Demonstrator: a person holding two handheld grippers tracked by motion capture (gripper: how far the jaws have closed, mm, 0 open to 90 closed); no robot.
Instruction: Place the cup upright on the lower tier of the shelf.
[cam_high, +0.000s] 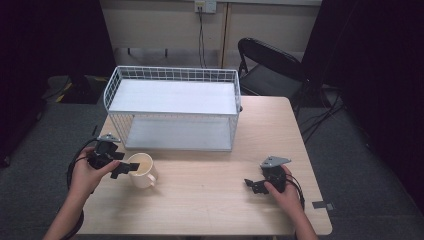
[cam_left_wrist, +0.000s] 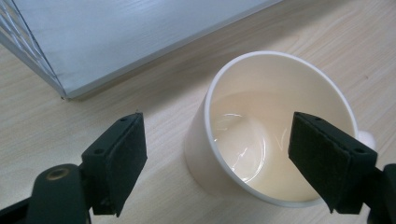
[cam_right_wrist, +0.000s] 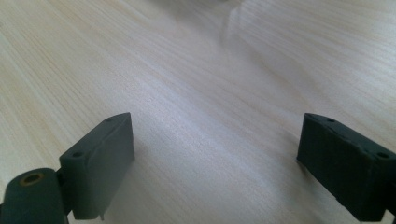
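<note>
In the high view, the cup (cam_high: 142, 170) stands upright near the bench's (cam_high: 210, 195) left edge, just in front of the wire rack (cam_high: 172, 107) that sits along the far edge. The left gripper (cam_high: 122, 167) reaches the cup's rim from the left; the right gripper (cam_high: 252, 184) rests near the right edge, well apart from the cup. In the left gripper view, the jaws stand wide, one outside the cup (cam_left_wrist: 275, 126) and one over its mouth, gripping nothing. In the right gripper view, the jaws stand wide over bare bench (cam_right_wrist: 196, 93).
</note>
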